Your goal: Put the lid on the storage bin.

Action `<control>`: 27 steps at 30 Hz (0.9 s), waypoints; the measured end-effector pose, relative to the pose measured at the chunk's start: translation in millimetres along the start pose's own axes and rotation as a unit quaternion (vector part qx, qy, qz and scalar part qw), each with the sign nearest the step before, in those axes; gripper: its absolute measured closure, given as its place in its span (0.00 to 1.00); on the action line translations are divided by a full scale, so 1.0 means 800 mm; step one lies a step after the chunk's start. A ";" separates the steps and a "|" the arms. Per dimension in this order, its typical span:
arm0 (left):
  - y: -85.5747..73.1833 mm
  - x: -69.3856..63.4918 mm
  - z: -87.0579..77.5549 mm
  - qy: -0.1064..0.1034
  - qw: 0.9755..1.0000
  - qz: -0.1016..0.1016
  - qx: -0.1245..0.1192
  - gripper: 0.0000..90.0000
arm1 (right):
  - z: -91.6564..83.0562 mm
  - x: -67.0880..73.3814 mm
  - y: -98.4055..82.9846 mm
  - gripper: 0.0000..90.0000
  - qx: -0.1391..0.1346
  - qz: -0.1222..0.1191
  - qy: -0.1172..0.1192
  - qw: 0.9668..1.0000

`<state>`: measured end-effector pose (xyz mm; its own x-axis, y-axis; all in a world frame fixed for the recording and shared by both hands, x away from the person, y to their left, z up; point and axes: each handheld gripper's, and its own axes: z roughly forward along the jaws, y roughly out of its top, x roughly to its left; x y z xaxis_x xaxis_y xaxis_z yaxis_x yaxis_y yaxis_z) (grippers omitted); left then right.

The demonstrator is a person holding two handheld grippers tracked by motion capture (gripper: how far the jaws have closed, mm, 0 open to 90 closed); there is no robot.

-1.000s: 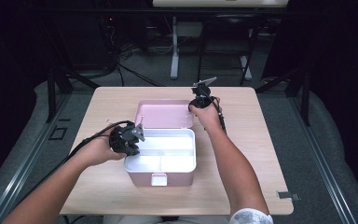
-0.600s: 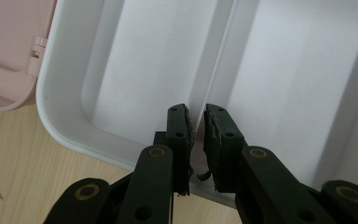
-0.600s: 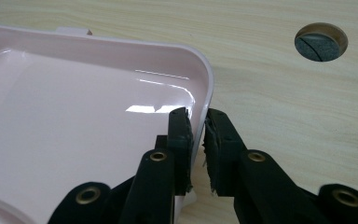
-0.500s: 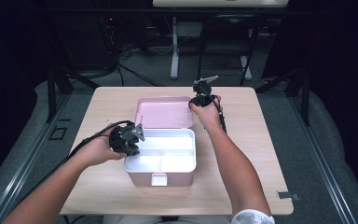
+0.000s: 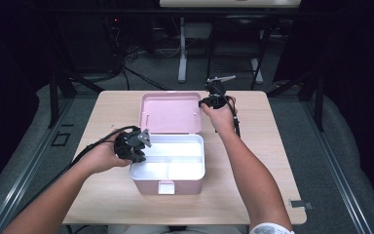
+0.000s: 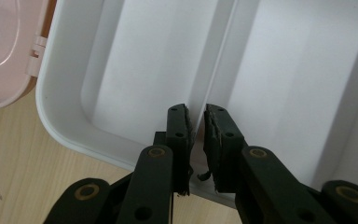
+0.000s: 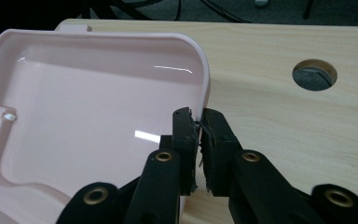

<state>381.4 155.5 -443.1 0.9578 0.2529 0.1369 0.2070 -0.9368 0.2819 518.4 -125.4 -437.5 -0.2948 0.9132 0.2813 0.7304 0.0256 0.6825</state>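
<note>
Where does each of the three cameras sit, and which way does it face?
High view: above the table, looking forward and down; both forearms show.
Left gripper view: on the left claw, facing the white tray; black jaws show.
Right gripper view: on the right claw, at the pink lid.
All share the box.

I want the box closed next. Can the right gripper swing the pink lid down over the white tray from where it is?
Probably yes: the right gripper pinches the lid rim, nothing lies in the tray, but the left gripper clamps the tray's divider.
</note>
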 end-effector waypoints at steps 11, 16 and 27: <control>0.000 0.000 0.000 0.000 1.000 0.000 0.000 0.89 | -0.035 0.018 0.001 0.95 -0.031 -0.028 -0.006 0.999; 0.000 0.000 0.000 0.000 1.000 -0.002 0.000 0.89 | -0.049 0.022 -0.001 0.96 -0.048 -0.040 -0.003 0.998; 0.000 0.000 0.000 0.000 1.000 -0.002 0.000 0.89 | -0.078 0.033 -0.015 0.96 -0.085 -0.069 0.001 0.994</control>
<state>381.5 155.6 -442.9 0.9569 0.2569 0.1350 0.2114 -0.9358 0.2822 463.5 -127.2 -396.0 -0.3872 0.9046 0.1784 0.5686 0.0820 0.8185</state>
